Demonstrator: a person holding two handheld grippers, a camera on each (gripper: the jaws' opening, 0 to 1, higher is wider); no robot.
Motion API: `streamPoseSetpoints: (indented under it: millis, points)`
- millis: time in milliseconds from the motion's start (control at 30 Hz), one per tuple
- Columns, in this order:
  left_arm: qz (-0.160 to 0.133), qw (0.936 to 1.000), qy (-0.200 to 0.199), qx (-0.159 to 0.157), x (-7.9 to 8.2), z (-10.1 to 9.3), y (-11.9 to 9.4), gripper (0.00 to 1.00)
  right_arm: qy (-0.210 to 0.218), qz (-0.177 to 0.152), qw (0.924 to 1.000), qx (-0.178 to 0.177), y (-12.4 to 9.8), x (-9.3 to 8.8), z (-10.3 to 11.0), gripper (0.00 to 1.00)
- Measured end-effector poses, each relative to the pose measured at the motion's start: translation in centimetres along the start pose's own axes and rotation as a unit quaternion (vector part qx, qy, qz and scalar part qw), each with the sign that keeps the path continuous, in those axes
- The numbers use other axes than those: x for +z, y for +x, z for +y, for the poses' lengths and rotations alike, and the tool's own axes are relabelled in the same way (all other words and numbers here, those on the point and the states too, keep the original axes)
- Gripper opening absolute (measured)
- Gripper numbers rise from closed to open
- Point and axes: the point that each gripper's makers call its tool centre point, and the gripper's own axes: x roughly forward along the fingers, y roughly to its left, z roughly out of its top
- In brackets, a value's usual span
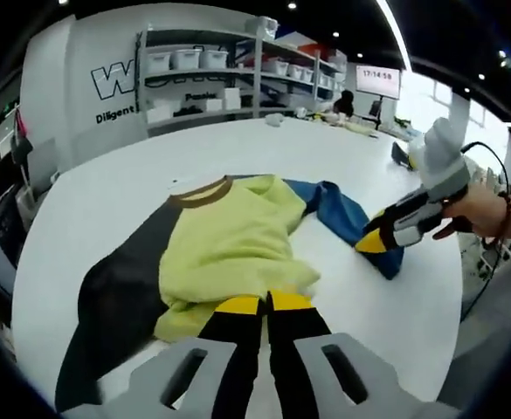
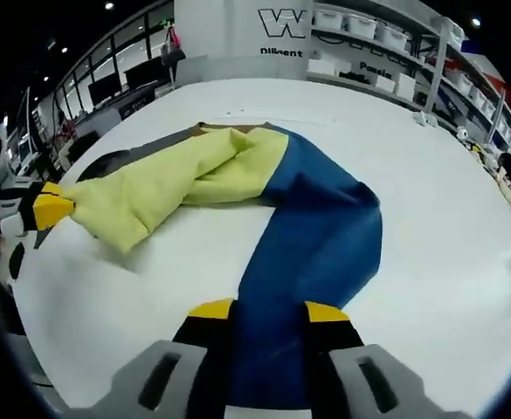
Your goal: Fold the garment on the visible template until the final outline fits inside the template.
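Observation:
A garment with a yellow-green body (image 1: 229, 240), a brown collar (image 1: 204, 194) and a blue part (image 1: 338, 214) lies bunched on a round white table (image 1: 107, 192). It partly covers a dark template (image 1: 120, 292). My left gripper (image 1: 265, 303) is shut on the yellow-green hem at the near edge. From the right, a hand holds my right gripper (image 1: 374, 242), pinched on the blue fabric's end. In the right gripper view the blue fabric (image 2: 325, 227) runs up between the jaws of that gripper (image 2: 268, 310). At far left there, the left gripper (image 2: 52, 209) holds the yellow-green fabric (image 2: 163, 188).
Shelves with white bins (image 1: 211, 74) stand behind the table, and a red clock display (image 1: 377, 80) hangs at the back right. Small items (image 1: 277, 119) lie on the table's far side. Bare white table (image 2: 176, 262) lies between the two fabric parts.

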Motion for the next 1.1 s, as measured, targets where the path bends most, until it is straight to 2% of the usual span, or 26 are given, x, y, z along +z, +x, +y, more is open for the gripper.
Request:
streamPoseSetpoints:
  millis: [100, 167, 233, 333, 467, 533, 600, 667, 700, 767, 867, 967, 1100]
  points:
    - [-0.003, 0.9999, -0.009, -0.007, 0.9, -0.2, -0.5, 0.01, -0.032, 0.006, 0.9992, -0.022, 0.0, -0.2, -0.7, 0.13]
    - [-0.008, 0.9999, -0.010, -0.004, 1.6, 0.1, -0.8, 0.01, -0.039, 0.008, 0.9990, -0.022, 0.0, -0.2, -0.9, 0.00]
    - [-0.024, 0.9995, -0.021, 0.004, 2.9, 1.4, -1.2, 0.01, -0.056, 0.009, 0.9980, -0.027, 0.1, -0.2, -1.6, 0.00]
    - [-0.033, 0.9986, -0.040, 0.010, 3.9, 3.0, -1.3, 0.01, -0.050, 0.011, 0.9985, -0.020, 0.0, -0.2, -2.1, 0.00]
    - [-0.043, 0.9969, -0.062, 0.021, 5.0, 5.6, -1.1, 0.01, -0.059, 0.022, 0.9974, -0.035, -0.1, -0.3, -4.4, 0.00]
    - [-0.038, 0.9958, -0.079, 0.027, 5.1, 6.7, -0.7, 0.01, -0.061, 0.024, 0.9967, -0.048, -0.2, -0.3, -5.6, 0.00]
    - [-0.033, 0.9940, -0.096, 0.043, 4.9, 8.1, -0.4, 0.01, -0.067, 0.028, 0.9955, -0.061, -0.2, -0.3, -7.0, 0.00]
    - [-0.033, 0.9934, -0.092, 0.060, 4.9, 9.6, 0.1, 0.01, -0.071, 0.031, 0.9947, -0.067, -0.2, -0.2, -7.9, 0.00]
    - [-0.024, 0.9913, -0.108, 0.071, 4.5, 10.6, 0.4, 0.01, -0.078, 0.034, 0.9931, -0.081, -0.3, 0.0, -9.1, 0.00]
    - [-0.024, 0.9914, -0.102, 0.078, 4.3, 11.2, 0.7, 0.01, -0.085, 0.034, 0.9915, -0.093, -0.3, 0.3, -10.5, 0.00]
    - [-0.005, 0.9887, -0.095, 0.116, 3.4, 13.5, 1.2, 0.01, -0.084, 0.035, 0.9905, -0.103, -0.2, 0.5, -12.1, 0.00]
    - [0.000, 0.9880, -0.084, 0.130, 3.1, 14.4, 1.5, 0.01, -0.087, 0.040, 0.9887, -0.115, -0.1, 0.6, -13.6, 0.00]
    - [0.021, 0.9834, -0.091, 0.156, 1.8, 16.2, 2.2, 0.01, -0.080, 0.046, 0.9879, -0.125, 0.1, 0.6, -15.3, 0.00]
